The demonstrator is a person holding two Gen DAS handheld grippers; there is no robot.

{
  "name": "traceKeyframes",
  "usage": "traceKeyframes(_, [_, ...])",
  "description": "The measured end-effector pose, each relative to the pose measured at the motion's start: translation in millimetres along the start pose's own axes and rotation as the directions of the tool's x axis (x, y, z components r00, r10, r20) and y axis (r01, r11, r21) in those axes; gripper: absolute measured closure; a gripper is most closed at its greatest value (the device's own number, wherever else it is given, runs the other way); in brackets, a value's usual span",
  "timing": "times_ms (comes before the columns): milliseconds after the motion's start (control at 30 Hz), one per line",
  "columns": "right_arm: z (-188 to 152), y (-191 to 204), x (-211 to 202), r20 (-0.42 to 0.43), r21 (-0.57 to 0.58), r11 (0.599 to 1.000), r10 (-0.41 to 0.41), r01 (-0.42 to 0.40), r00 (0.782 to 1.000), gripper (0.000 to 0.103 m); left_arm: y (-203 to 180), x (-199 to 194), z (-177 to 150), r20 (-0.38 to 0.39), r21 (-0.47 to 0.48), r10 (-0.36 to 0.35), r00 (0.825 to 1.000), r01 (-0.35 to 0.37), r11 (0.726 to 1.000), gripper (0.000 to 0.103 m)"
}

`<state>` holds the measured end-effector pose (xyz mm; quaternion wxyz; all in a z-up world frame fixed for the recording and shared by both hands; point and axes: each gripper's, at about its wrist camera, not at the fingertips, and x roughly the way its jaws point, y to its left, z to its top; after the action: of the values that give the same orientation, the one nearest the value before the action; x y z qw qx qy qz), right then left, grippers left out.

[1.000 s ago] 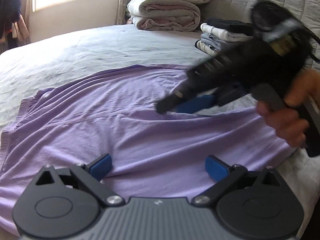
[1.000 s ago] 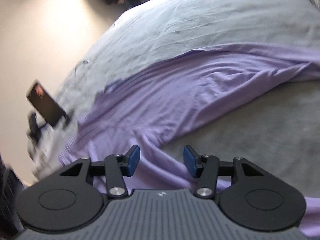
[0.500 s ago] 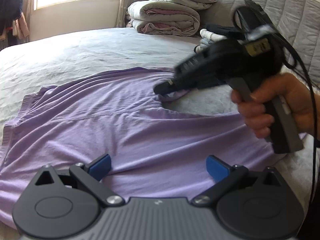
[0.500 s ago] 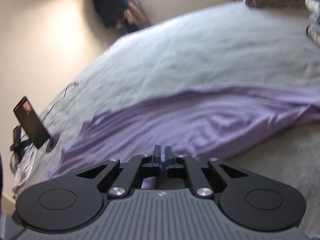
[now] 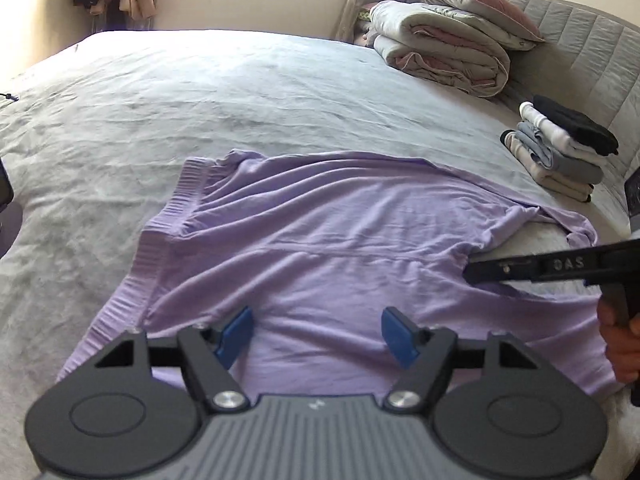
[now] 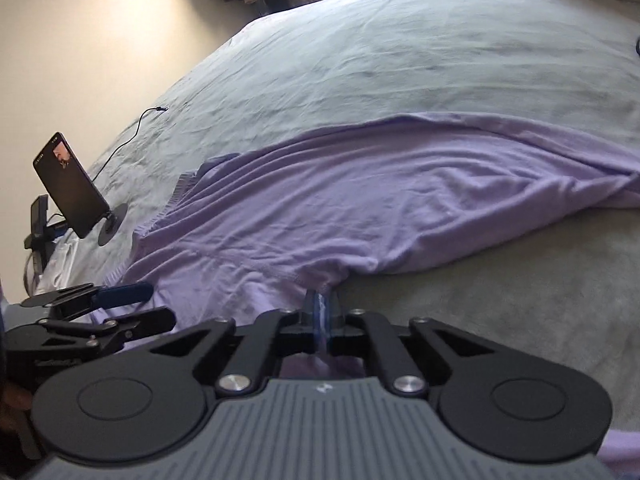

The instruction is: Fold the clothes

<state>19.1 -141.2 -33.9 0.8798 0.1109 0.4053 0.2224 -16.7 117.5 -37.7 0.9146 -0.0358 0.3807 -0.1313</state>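
A lilac long-sleeved top (image 5: 320, 240) lies spread and wrinkled on the grey bed sheet (image 5: 200, 92), ribbed hem to the left. My right gripper (image 6: 322, 308) is shut on a bunch of the top's fabric (image 6: 360, 200) where the sleeve meets the body. In the left wrist view its black tip (image 5: 472, 272) bites that same fold, with a hand behind it at the right edge. My left gripper (image 5: 318, 334) hovers low over the top's near edge. Its jaws are closing and its blue pads (image 5: 236, 334) stand apart with only flat cloth beneath. It also shows from the side in the right wrist view (image 6: 120, 296).
A stack of folded clothes (image 5: 560, 152) sits at the right by the padded headboard (image 5: 580, 52). Folded duvets and a pillow (image 5: 440, 52) lie at the back. A phone on a stand (image 6: 70, 184) and a cable (image 6: 132, 132) are at the bed's left edge.
My right gripper went from half open to shut on the top's fabric. In the left wrist view it shifted from the middle to the right edge, and the left jaws narrowed.
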Motion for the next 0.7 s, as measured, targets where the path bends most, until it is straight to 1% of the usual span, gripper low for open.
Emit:
traceKeyframes(67, [3.3, 5.1, 1.5, 0.061, -0.030, 0.999, -0.035, 0.037, 0.997, 0.100, -2.6, -0.3, -1.7, 0.005, 0.014, 0.020, 1.000, -0.020, 1.000, 0.030])
traceKeyframes(133, [5.6, 8.3, 3.5, 0.121, -0.056, 0.996, -0.064, 0.071, 0.991, 0.100, -4.6, -0.8, -3.6, 0.010, 0.031, 0.034, 0.999, -0.034, 0.999, 0.030])
traceKeyframes(200, [3.8, 6.4, 7.5, 0.132, -0.054, 0.994, -0.082, 0.090, 0.988, 0.098, -5.6, -0.8, -4.8, 0.013, 0.044, 0.044, 0.999, -0.044, 0.998, 0.029])
traceKeyframes(233, [3.5, 3.6, 7.1, 0.126, -0.043, 0.995, -0.082, 0.088, 0.989, 0.094, -6.1, -0.6, -5.0, 0.013, 0.051, 0.048, 0.999, -0.048, 0.998, 0.028])
traceKeyframes(333, [3.5, -6.5, 3.0, 0.098, 0.000, 0.998, -0.070, 0.070, 0.993, 0.088, -8.0, -0.1, -3.7, 0.012, 0.060, 0.060, 0.998, -0.061, 0.996, 0.027])
traceKeyframes(367, [4.4, -9.4, -3.9, 0.100, 0.005, 0.997, -0.078, 0.078, 0.992, 0.084, -8.8, -0.2, -2.9, 0.012, 0.059, 0.064, 0.998, -0.064, 0.996, 0.027])
traceKeyframes(433, [6.3, -16.3, -23.4, 0.122, 0.010, 0.995, -0.100, 0.099, 0.987, 0.055, -10.5, 0.0, -1.0, 0.013, 0.056, 0.067, 0.998, -0.068, 0.996, 0.027])
traceKeyframes(533, [2.3, -32.4, -56.8, 0.157, 0.014, 0.991, -0.134, 0.134, 0.978, 0.054, -16.1, -0.2, 0.6, 0.022, 0.058, 0.052, 0.998, -0.053, 0.997, 0.027])
traceKeyframes(567, [0.0, -37.9, -66.2, 0.158, 0.017, 0.987, -0.163, 0.162, 0.974, 0.054, -19.4, -0.4, 0.3, 0.026, 0.063, 0.039, 0.999, -0.041, 0.997, 0.027])
traceKeyframes(633, [-7.0, -51.3, -82.6, 0.139, 0.021, 0.976, -0.220, 0.219, 0.966, 0.054, -26.5, -0.7, -0.5, 0.032, 0.077, 0.012, 0.999, -0.014, 0.997, 0.028])
traceKeyframes(700, [-16.4, -64.9, -94.4, 0.107, 0.022, 0.971, -0.241, 0.240, 0.965, 0.054, -36.9, -0.6, -2.8, 0.028, 0.102, -0.024, 0.999, 0.021, 0.995, 0.028])
